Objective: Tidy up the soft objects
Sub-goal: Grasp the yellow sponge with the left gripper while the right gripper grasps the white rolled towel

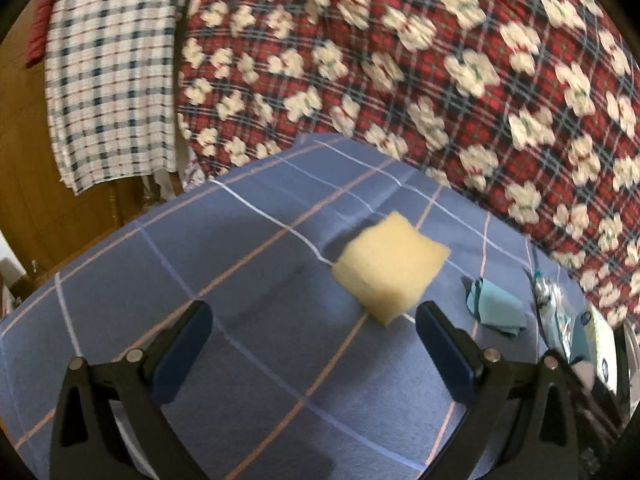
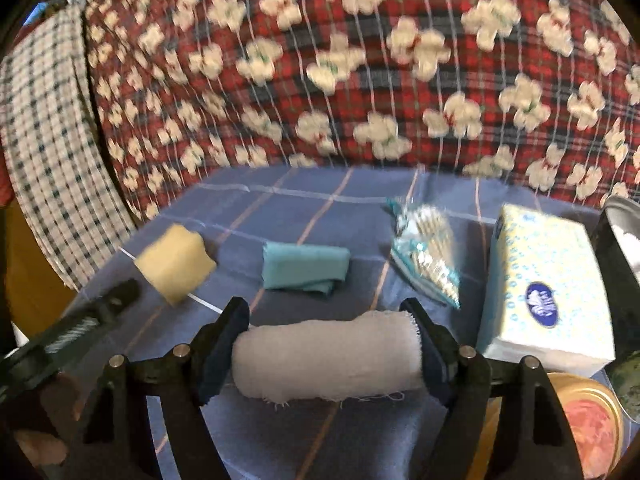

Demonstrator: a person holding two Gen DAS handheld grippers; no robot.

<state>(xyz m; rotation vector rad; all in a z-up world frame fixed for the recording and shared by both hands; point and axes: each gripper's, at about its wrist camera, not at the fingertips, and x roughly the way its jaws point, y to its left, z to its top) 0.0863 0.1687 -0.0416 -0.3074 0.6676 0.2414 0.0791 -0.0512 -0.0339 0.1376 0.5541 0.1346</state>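
My right gripper (image 2: 323, 309) is shut on a white gauze roll (image 2: 326, 356), which lies crosswise with one pad against each end. Beyond it on the blue checked sheet (image 2: 280, 208) lie a yellow sponge (image 2: 174, 264) at the left and a folded teal cloth (image 2: 304, 266) in the middle. My left gripper (image 1: 312, 312) is open with nothing between its fingers. In its view the sponge (image 1: 390, 264) sits just ahead and to the right, and the teal cloth (image 1: 496, 306) lies further right. The left gripper's body (image 2: 80, 320) shows at the lower left of the right wrist view.
A clear bag of cotton swabs (image 2: 428, 256) and a tissue pack (image 2: 548, 284) lie at the right. An orange-lidded jar (image 2: 588, 420) and a metal container (image 2: 624, 240) stand at the far right. A red floral plaid quilt (image 1: 400, 60) rises behind, with a checked cloth (image 1: 108, 72) to its left.
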